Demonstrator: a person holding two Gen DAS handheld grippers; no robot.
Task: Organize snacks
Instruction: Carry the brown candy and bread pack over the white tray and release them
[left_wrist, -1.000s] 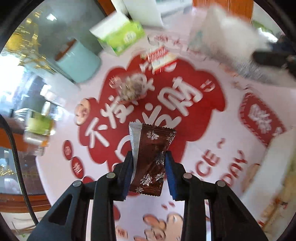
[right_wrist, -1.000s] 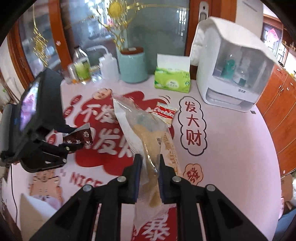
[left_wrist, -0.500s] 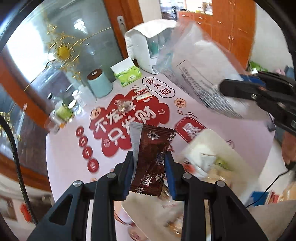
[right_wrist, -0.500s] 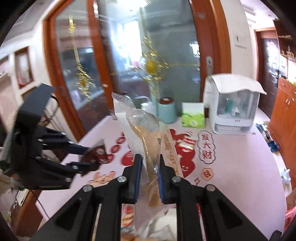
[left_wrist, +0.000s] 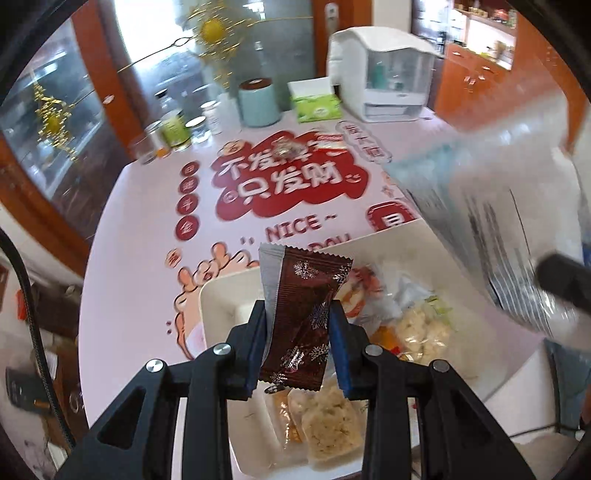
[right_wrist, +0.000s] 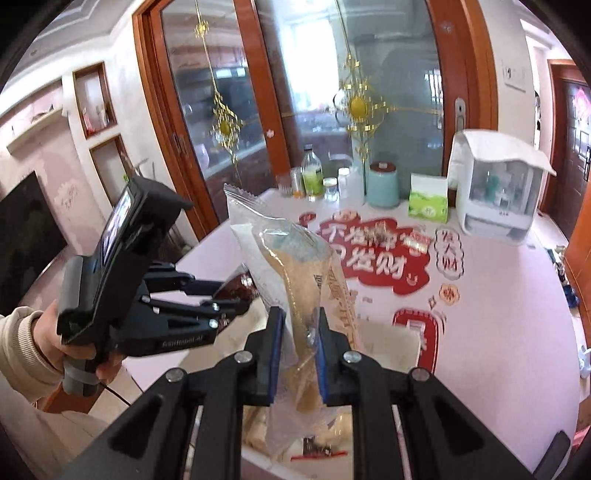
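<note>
My left gripper (left_wrist: 298, 314) is shut on a dark brown snack packet (left_wrist: 304, 314) with silver snowflakes, held above a white bin (left_wrist: 218, 295) that holds several wrapped snacks. My right gripper (right_wrist: 298, 321) is shut on a clear bag of tan snacks (right_wrist: 291, 258), which also hangs over the white bin (right_wrist: 388, 343). In the left wrist view that clear bag (left_wrist: 498, 206) fills the right side, blurred. The right wrist view shows the left gripper (right_wrist: 236, 299) and a hand (right_wrist: 48, 339) holding it at the left. Two more snacks (left_wrist: 291, 146) lie on the pink table near its back.
At the table's back stand a teal canister (left_wrist: 258, 101), a green tissue box (left_wrist: 316, 101), a white dispenser (left_wrist: 380, 74) and several bottles (left_wrist: 171, 127). The pink tablecloth (left_wrist: 140, 258) has red printed patches. Glass doors with wooden frames (right_wrist: 280, 92) stand behind the table.
Both grippers have drawn back and up from the table's middle with their snacks. They now hang over the white bin at the near edge. The left gripper has rolled.
</note>
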